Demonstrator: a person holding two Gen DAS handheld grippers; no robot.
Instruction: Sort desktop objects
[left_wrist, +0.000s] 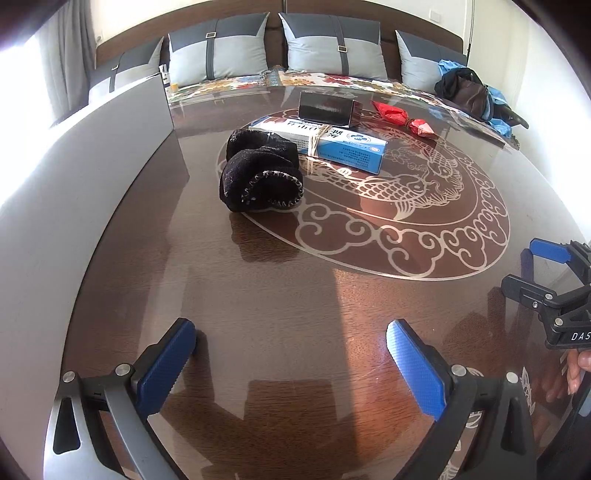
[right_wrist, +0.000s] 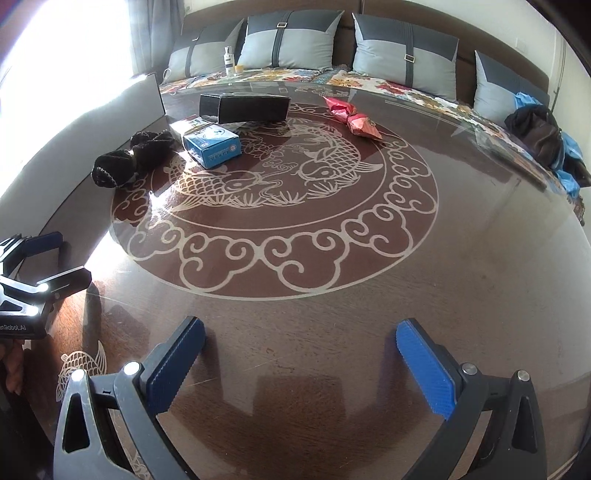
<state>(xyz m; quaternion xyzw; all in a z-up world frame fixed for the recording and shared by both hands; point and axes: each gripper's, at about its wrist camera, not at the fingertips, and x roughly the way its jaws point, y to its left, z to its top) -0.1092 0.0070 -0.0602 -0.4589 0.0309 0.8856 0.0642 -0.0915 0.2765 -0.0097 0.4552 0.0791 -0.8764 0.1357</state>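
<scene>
A grey board (left_wrist: 92, 155) stands along the glass-topped table's (right_wrist: 480, 295) left edge. Just right of it lies a black knitted bundle (left_wrist: 258, 173), touching a blue-and-white carton (left_wrist: 332, 142) tied with string. Behind the carton stands a black box (left_wrist: 325, 109); further right, apart, lies a red wrapped packet (left_wrist: 402, 118). The left gripper (left_wrist: 291, 354) hangs near the table's front, fingers spread wide, empty. The right gripper (right_wrist: 301, 356) beside it likewise gapes, holding nothing

Socks (left_wrist: 260, 171) left of carton (left_wrist: 321, 142); box (left_wrist: 327, 109) behind carton; wrapped packet (left_wrist: 402, 118) right, all on table (left_wrist: 295, 295).
</scene>
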